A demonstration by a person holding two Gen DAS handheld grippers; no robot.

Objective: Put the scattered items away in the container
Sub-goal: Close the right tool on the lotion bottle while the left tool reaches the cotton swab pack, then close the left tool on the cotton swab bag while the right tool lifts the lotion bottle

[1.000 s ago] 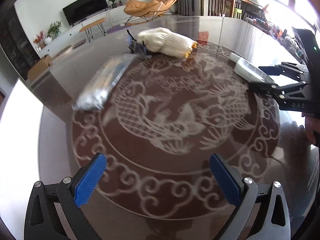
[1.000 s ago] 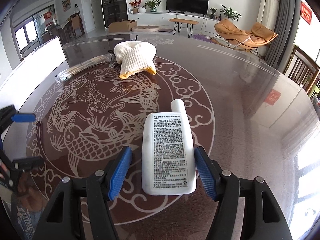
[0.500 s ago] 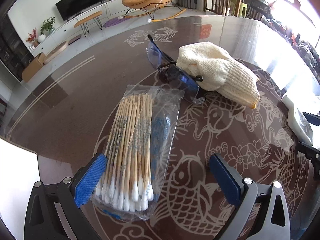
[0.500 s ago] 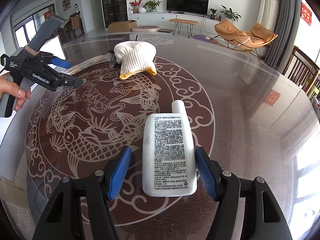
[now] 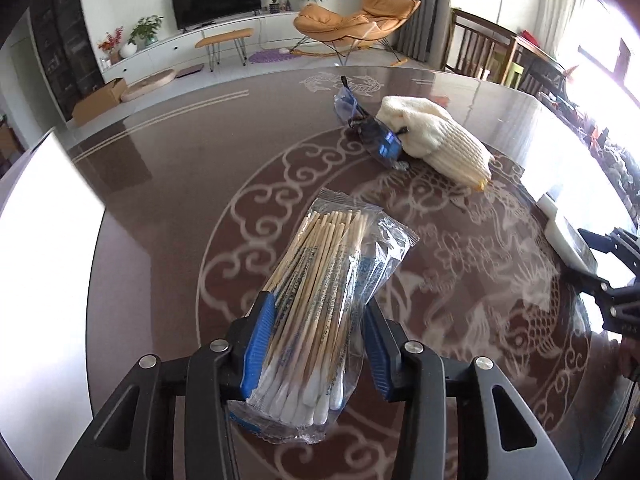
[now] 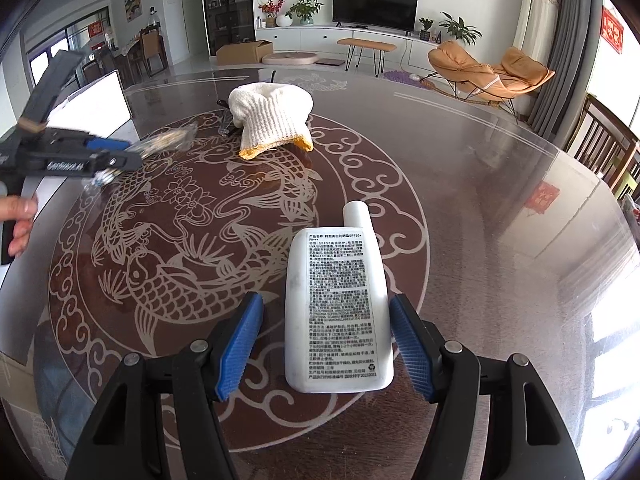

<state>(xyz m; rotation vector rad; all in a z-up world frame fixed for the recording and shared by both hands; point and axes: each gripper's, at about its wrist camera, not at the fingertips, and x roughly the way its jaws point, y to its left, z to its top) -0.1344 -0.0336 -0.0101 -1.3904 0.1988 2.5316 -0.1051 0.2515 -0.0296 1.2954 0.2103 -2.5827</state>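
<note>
**A:** What is the left gripper (image 5: 316, 344) doing?

**B:** Its jaws are closing on the bag of cotton swabs (image 5: 320, 304). The bag lies between them, its long side pointing away toward the table's (image 5: 168, 184) middle.

**A:** And the right gripper (image 6: 326, 346)?

**B:** Apart, with the white bottle (image 6: 338, 312) between, cap pointing away. One pad maybe touches it.

**A:** What else?

**B:** A knitted glove (image 6: 272, 120) and dark glasses (image 5: 372, 136) lie toward the far edge. I see no container.

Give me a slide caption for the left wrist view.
Left claw closing around a bag of cotton swabs on the patterned table, glove and glasses beyond.
</note>
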